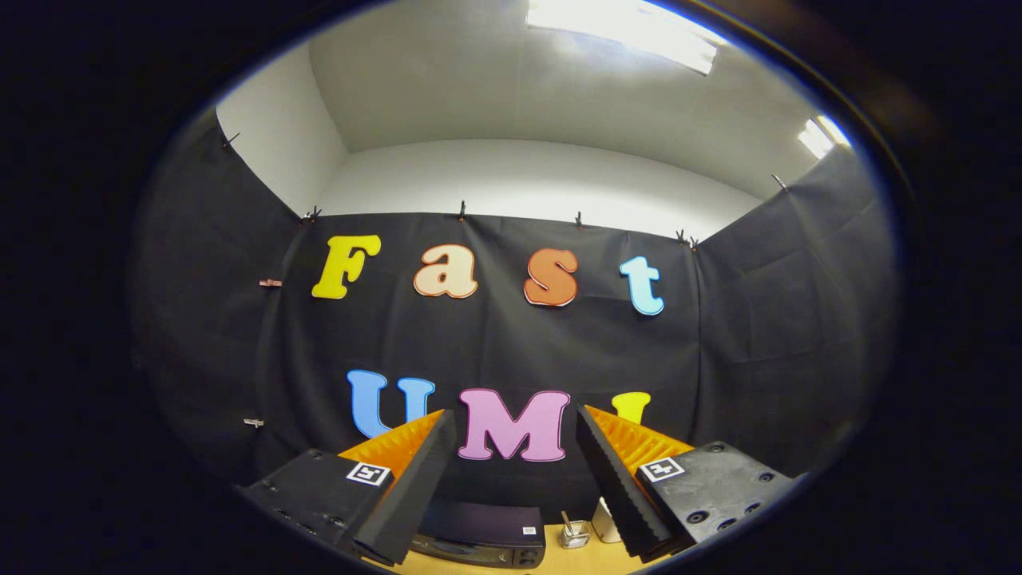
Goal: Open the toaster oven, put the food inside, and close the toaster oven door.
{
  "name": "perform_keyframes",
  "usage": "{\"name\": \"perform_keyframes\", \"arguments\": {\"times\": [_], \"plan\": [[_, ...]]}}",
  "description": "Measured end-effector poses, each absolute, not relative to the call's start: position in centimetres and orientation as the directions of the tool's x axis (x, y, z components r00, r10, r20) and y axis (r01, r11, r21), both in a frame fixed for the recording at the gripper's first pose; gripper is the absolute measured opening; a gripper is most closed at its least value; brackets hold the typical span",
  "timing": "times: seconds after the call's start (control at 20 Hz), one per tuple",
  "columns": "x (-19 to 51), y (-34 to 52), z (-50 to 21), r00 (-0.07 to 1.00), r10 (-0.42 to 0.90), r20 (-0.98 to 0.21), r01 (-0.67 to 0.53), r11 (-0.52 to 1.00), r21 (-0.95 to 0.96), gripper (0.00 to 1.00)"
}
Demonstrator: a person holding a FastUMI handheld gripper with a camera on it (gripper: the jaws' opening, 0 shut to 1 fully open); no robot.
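Fingers (pixel 515 423) spread wide, nothing between them, held high facing the booth wall; toaster oven (pixel 479 539) sits low on the bench (pixel 559 563) beneath them (door seemingly closed, mostly hidden), so opening hasn't begun — next: descend toward its door.

Strong fisheye distortion bows the booth wall (pixel 511 335) and the ceiling (pixel 511 104) into curves, and the light falls off toward the rim. Illumination comes from two ceiling light panels (pixel 631 32), both overexposed to white glare, which leave the pale upper wall evenly lit and the dark cloth dim and low in contrast. Focus is fairly sharp at centre, the spread, empty fingers of the gripper (pixel 515 455) appear slightly soft, and the toaster oven (pixel 479 539) sits in shadow.
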State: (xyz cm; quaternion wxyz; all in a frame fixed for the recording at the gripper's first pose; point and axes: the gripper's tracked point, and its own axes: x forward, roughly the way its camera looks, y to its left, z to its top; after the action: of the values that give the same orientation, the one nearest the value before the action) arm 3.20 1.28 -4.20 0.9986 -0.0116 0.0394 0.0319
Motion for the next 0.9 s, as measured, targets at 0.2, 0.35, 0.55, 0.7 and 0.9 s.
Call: {"name": "perform_keyframes", "arguments": {"times": [0.2, 0.35, 0.55, 0.7, 0.9], "plan": [[5.6, 2.3, -7.3, 0.986, 0.116, -0.117, -0.117, 0.993, -0.001, 0.97], [7.6, 2.8, -10.0, 0.979, 0.138, -0.147, -0.139, 0.99, 0.005, 0.97], [10.6, 3.5, -12.7, 0.978, 0.146, -0.149, -0.142, 0.989, 0.035, 0.97], [12.6, 4.2, -16.2, 0.973, 0.142, -0.18, -0.139, 0.99, 0.029, 0.97], [13.5, 5.9, -22.9, 0.95, 0.154, -0.273, -0.138, 0.987, 0.078, 0.97]]}}
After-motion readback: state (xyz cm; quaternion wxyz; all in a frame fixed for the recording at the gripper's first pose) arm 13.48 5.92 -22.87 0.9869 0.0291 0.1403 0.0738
